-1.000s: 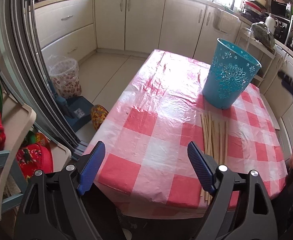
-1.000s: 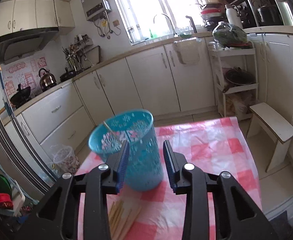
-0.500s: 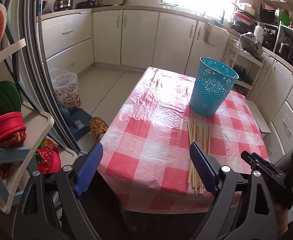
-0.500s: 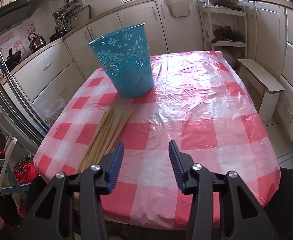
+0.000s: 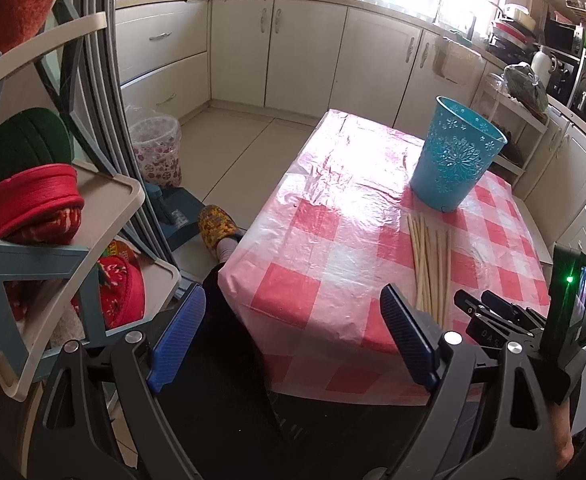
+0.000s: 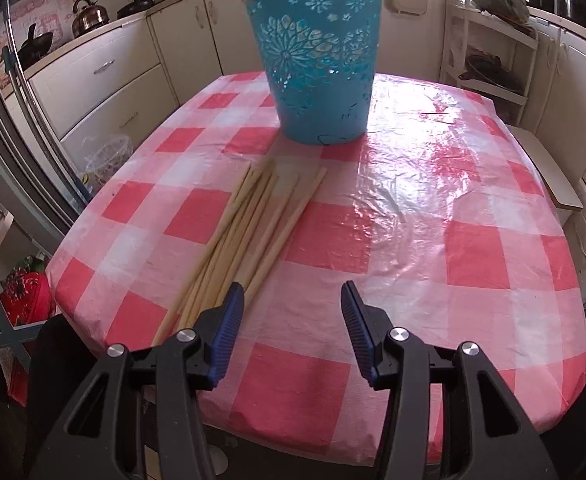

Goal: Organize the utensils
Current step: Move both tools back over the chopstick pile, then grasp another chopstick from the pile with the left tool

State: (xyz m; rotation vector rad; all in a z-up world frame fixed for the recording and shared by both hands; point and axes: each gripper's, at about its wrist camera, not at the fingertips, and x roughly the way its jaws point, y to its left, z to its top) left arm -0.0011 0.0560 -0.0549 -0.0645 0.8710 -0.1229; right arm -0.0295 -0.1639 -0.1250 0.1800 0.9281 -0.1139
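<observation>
Several pale wooden chopsticks [image 6: 249,232] lie in a loose bundle on the red-and-white checked tablecloth [image 6: 433,208], just in front of an upright teal basket [image 6: 317,64]. My right gripper [image 6: 291,304] is open and empty, low over the near table edge, its left finger over the near ends of the chopsticks. My left gripper [image 5: 293,320] is wide open and empty, held off the table's near left corner. In the left wrist view the chopsticks [image 5: 431,264] and the basket [image 5: 453,160] lie ahead to the right, and the right gripper [image 5: 509,316] shows at the right.
A shelf rack [image 5: 73,216] with red and green items stands close on the left. A waste bin [image 5: 157,152] and a slipper [image 5: 215,226] are on the floor left of the table. Kitchen cabinets [image 5: 301,52] run along the far wall. A stool [image 6: 549,172] sits right of the table.
Both grippers have pulled back toward the near table edge. The right gripper dropped from beside the basket to low over the chopsticks' near ends and opened wider.
</observation>
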